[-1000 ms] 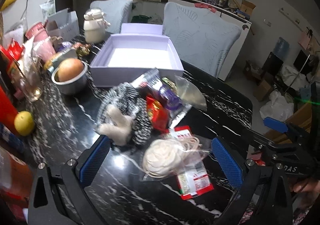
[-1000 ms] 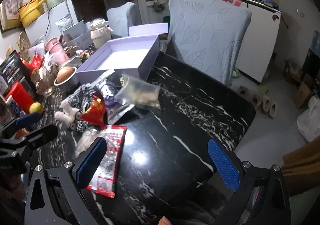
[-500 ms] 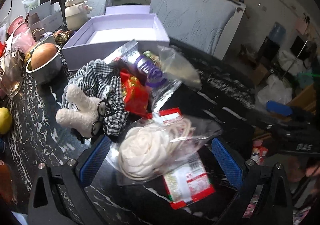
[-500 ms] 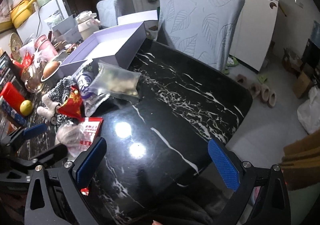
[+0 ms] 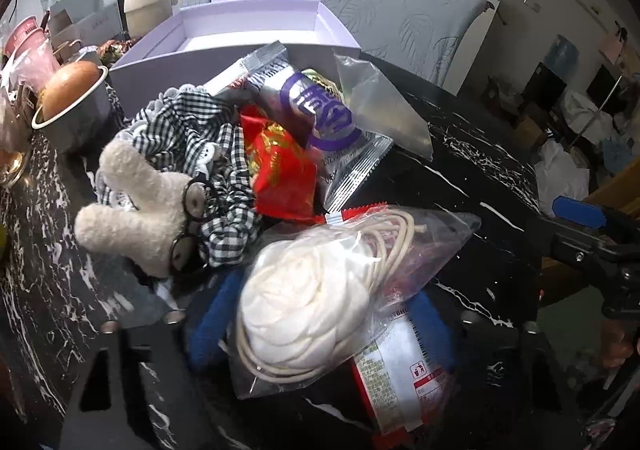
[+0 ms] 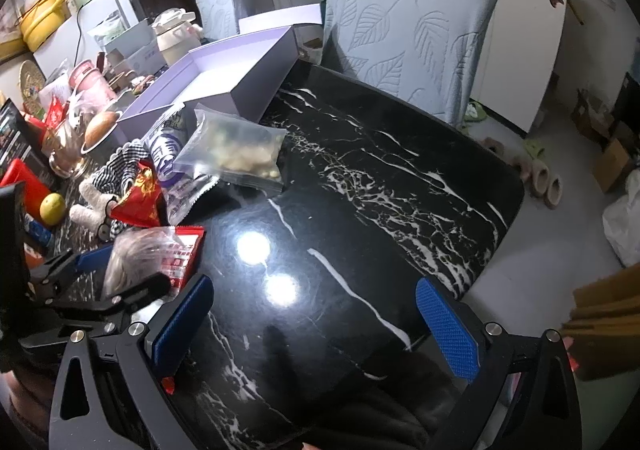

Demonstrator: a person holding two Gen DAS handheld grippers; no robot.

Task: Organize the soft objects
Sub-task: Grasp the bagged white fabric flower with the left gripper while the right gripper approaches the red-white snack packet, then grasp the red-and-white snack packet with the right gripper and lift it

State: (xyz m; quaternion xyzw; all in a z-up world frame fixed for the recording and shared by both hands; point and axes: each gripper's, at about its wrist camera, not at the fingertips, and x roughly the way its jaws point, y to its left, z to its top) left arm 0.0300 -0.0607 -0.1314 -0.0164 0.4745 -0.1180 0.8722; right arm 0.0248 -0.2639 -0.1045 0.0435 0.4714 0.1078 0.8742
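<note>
Jaws of the left gripper (image 5: 320,326) have just been closing on the clear bag of white pads (image 5: 316,314), which lies on the bench (image 6: 380,189) in front of the purple box (image 5: 248,29). Squeeze softly, then lift straight up. Right gripper (image 6: 316,314) hangs wide open, holding nothing. Both blue pads are half hidden by the bag, so firm touch is hard to see.

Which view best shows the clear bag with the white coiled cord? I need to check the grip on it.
The left wrist view: the clear bag fills the foreground between the left gripper's blue pads, which have just been closing around it. The right wrist view shows that bag small and blurred at the left edge.
</note>
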